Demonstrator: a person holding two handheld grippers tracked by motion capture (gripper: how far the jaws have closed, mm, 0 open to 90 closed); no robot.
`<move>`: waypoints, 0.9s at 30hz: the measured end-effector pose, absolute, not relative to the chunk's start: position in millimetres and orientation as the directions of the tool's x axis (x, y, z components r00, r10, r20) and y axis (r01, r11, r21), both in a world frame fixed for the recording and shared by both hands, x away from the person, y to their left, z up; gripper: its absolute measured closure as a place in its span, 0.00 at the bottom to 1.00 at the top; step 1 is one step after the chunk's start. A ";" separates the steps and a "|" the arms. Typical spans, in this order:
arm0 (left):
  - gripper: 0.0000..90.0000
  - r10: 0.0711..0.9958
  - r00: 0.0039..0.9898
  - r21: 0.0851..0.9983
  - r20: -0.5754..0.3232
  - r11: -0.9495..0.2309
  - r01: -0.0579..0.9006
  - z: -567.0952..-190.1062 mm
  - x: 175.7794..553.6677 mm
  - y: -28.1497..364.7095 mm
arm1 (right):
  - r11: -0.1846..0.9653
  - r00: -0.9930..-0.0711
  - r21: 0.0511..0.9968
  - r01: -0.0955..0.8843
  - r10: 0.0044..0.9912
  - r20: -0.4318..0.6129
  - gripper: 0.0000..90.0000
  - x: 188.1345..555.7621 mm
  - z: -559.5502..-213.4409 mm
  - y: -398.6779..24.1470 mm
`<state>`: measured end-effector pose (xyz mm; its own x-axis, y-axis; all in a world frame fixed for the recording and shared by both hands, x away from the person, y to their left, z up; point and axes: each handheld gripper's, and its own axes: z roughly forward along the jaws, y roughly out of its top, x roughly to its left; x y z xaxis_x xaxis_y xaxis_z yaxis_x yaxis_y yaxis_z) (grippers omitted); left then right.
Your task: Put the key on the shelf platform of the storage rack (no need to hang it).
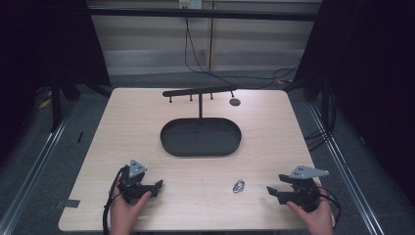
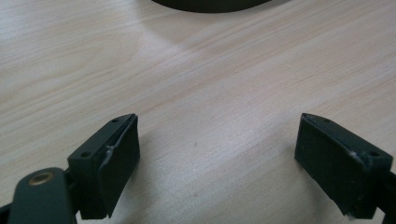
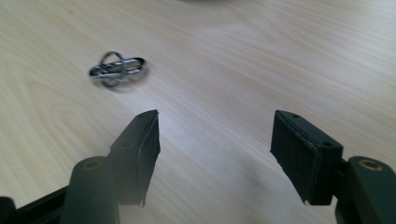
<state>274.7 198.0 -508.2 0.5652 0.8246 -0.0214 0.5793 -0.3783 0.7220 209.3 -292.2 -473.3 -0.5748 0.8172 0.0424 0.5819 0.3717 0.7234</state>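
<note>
The table at frame centre was pale wood with fine grain streaks. The oval tray and rack above it were matt black. Both grippers at lower frame were black, topped by grey plates. The ring was shiny silver.

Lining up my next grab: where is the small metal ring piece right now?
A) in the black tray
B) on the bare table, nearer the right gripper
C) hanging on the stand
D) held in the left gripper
B: the metal ring piece lies on the table, close to the open right gripper.
</note>
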 end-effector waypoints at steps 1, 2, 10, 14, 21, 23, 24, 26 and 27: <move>0.15 0.825 0.565 0.722 -0.021 -0.379 0.579 -508.2 274.8 198.0 | 0.395 -0.585 0.715 0.577 0.811 0.024 0.37 209.0 -471.6 -286.4; 0.15 0.825 0.565 0.722 -0.022 -0.378 0.579 -508.3 274.7 197.9 | 0.424 -0.610 0.705 0.569 0.793 0.015 0.39 209.9 -471.6 -276.6; 0.15 0.824 0.566 0.722 -0.021 -0.379 0.579 -508.2 274.9 198.0 | 0.503 -0.682 0.673 0.542 0.732 0.003 0.47 219.3 -474.6 -235.1; 0.15 0.824 0.566 0.722 -0.020 -0.380 0.578 -508.3 275.3 198.0 | 0.498 -0.681 0.666 0.556 0.732 0.021 0.52 228.5 -478.7 -222.3; 0.15 0.826 0.564 0.726 -0.026 -0.372 0.579 -508.7 276.3 197.4 | 0.477 -0.666 0.655 0.586 0.744 0.055 0.56 235.3 -480.1 -217.7; 0.15 0.826 0.564 0.725 -0.025 -0.373 0.579 -508.6 276.3 197.5 | 0.476 -0.667 0.656 0.586 0.742 0.058 0.57 235.7 -479.8 -217.8; 0.15 0.824 0.567 0.723 -0.019 -0.380 0.577 -508.4 276.4 197.9 | 0.473 -0.666 0.657 0.587 0.743 0.060 0.57 235.9 -479.6 -217.7; 0.15 0.826 0.563 0.725 -0.025 -0.373 0.579 -508.6 276.3 197.4 | 0.468 -0.668 0.658 0.590 0.741 0.071 0.57 236.6 -479.6 -216.8; 0.15 0.826 0.563 0.725 -0.025 -0.373 0.579 -508.6 276.3 197.4 | 0.468 -0.668 0.658 0.590 0.741 0.071 0.57 236.6 -479.6 -216.8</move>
